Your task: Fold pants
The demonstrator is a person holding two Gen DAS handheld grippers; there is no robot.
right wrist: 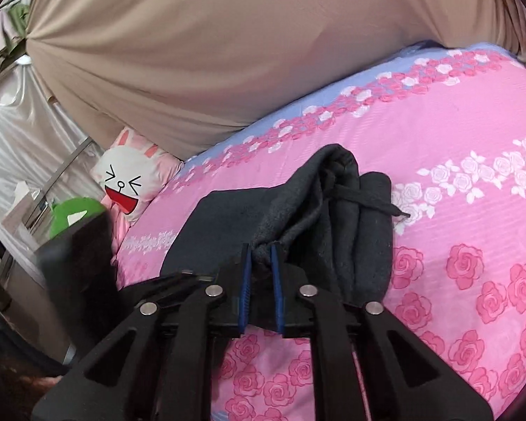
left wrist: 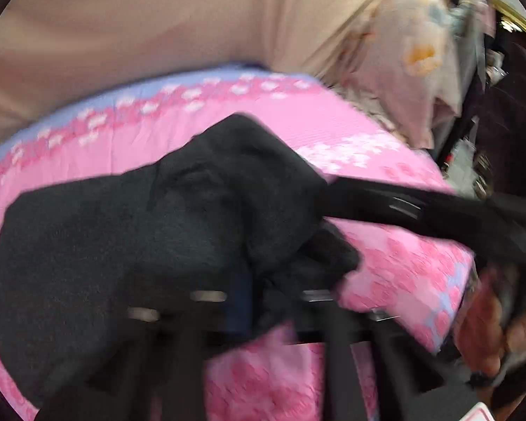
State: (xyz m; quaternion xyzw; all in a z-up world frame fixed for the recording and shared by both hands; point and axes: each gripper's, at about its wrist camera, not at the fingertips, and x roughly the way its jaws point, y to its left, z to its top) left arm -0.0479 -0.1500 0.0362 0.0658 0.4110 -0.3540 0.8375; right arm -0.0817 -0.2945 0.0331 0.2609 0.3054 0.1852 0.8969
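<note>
Right wrist view, catalogue of contents.

1. Right gripper (right wrist: 261, 256): black frame, blue pads, lower centre. The jaws stand closed on a bunched fold of the pants; cloth fills the narrow gap between the pads.
2. Pants (right wrist: 315, 210): dark grey, soft fleece-like cloth, lying in a bundle on the bedspread at frame centre. A drawstring (right wrist: 378, 200) trails from the bundle toward 3 o'clock. A flatter part of the cloth extends toward 8 o'clock.
3. Bedspread (right wrist: 456, 210): pink, printed with roses, lilac border along the far edge at 1 o'clock.
4. Curtain (right wrist: 210, 52): tan cloth, filling the upper half from 10 to 2 o'clock.
5. Pillow (right wrist: 129, 182): white and pink, cartoon rabbit face, at 9 o'clock beside the bed's edge.
6. Green object (right wrist: 75, 215): rounded, kind unclear, just below the pillow.

Left wrist view, blurred by motion.

7. Left gripper (left wrist: 243, 298): at 6 o'clock, jaws drawn almost together; dark cloth lies at the tips, but whether any is pinched cannot be told.
8. The pants spread from centre toward 8 o'clock.
9. The right gripper enters from 3 o'clock, its tip meeting the cloth; a hand (left wrist: 491, 329) holds it at 4 o'clock.
</note>
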